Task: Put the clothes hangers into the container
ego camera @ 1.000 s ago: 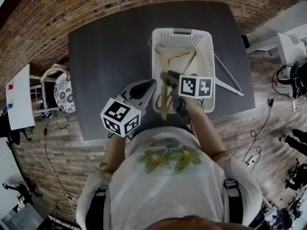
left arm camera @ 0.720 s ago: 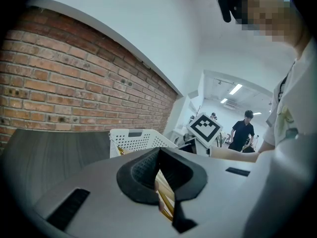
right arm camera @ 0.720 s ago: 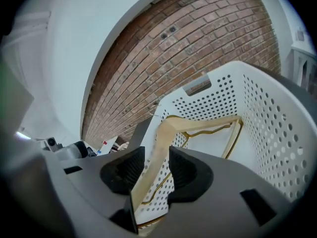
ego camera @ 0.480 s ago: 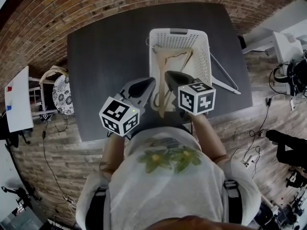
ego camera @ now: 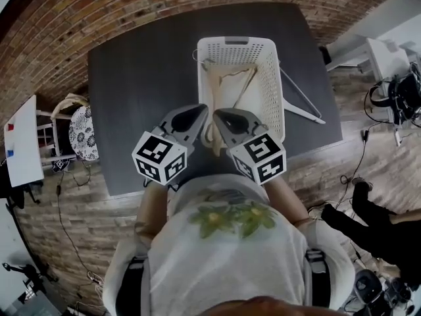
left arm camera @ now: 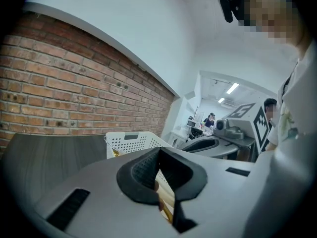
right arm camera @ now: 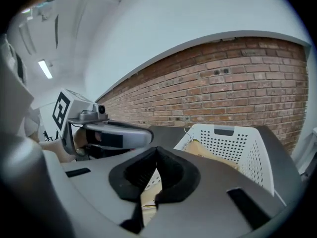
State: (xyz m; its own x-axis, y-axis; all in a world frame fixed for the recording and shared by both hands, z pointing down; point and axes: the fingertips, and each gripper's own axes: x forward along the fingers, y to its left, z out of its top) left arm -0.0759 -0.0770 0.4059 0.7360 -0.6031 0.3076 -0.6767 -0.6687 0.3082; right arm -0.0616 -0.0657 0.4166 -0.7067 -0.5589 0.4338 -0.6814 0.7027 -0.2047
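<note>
The right gripper point(ego camera: 219, 115) is pressed together and holds nothing. The left gripper point(ego camera: 200, 112) is also pressed together and empty. Both hover side by side, with their tips close to each other, over the near end of the basket point(ego camera: 237, 43).

Inside the basket lie wooden hangers point(ego camera: 231, 87), and one hook sticks out over the far left rim. How many hangers are in it, I cannot tell. The basket stands on the dark tabletop point(ego camera: 145, 78).

One thin hanger point(ego camera: 316, 117) lies on the tabletop just beside the right wall of the basket, outside it. I judge the task mostly done, with the wooden hangers already in. This thin hanger is left, and probably the right gripper should take it, because it lies on that side.
</note>
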